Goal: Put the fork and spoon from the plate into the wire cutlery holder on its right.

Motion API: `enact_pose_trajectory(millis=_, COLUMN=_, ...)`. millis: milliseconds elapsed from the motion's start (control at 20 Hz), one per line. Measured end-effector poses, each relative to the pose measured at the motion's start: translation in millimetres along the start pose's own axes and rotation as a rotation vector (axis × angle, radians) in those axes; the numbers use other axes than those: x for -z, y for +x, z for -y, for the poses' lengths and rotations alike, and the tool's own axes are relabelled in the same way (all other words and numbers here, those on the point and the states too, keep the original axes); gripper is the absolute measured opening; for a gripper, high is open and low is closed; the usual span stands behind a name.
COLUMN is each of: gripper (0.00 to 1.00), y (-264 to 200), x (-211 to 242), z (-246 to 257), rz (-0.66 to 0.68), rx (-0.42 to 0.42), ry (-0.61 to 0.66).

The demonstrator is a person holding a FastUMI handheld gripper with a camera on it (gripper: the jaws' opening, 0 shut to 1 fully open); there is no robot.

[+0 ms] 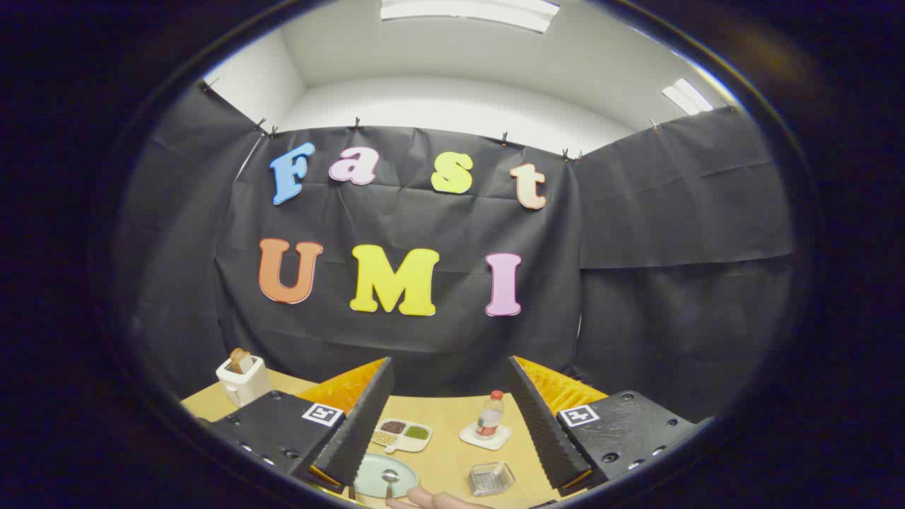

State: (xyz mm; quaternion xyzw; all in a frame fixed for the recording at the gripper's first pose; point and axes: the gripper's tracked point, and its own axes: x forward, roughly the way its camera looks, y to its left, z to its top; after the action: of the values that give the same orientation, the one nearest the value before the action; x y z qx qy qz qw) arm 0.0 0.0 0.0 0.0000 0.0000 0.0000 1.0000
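Two gripper fingers [450, 417] stand wide apart with nothing between them, so the jaws are open and grip no object. They hang above a light wooden table [438, 463] and point toward the booth's black cloth wall.

Between the fingers, close to the left one, a pale green round plate [371, 481] lies on the table. A spoon [389, 478] rests on the plate with its bowl toward the wall and its handle running back toward the camera. The fork cannot be made out on the plate. A person's fingertips [431, 500] show just beside the plate, near the spoon's handle; whether they touch it cannot be told.

To the right of the plate, near the right finger, sits the wire cutlery holder [491, 478], a small square mesh basket. It appears empty, though its inside is too small to judge with certainty.

Beyond the plate lies a white divided dish [401, 433] with dark, green and yellowish fillings in separate compartments. Beyond the holder, a small bottle [489, 415] with a red cap stands upright on a white square coaster [485, 438].

Beyond the left finger, a white toaster [243, 379] holds a slice of bread upright in its slot.
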Motion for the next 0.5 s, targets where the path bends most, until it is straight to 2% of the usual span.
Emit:
enact_pose_trajectory(millis=300, gripper=0.95, y=-8.9, x=3.6, z=9.2, rz=-0.018, rx=-0.020, ry=0.002)
enact_pose_trajectory(millis=500, gripper=0.95, y=-5.4, x=12.7, z=20.0, rz=-0.056, rx=-0.066, ry=0.031)
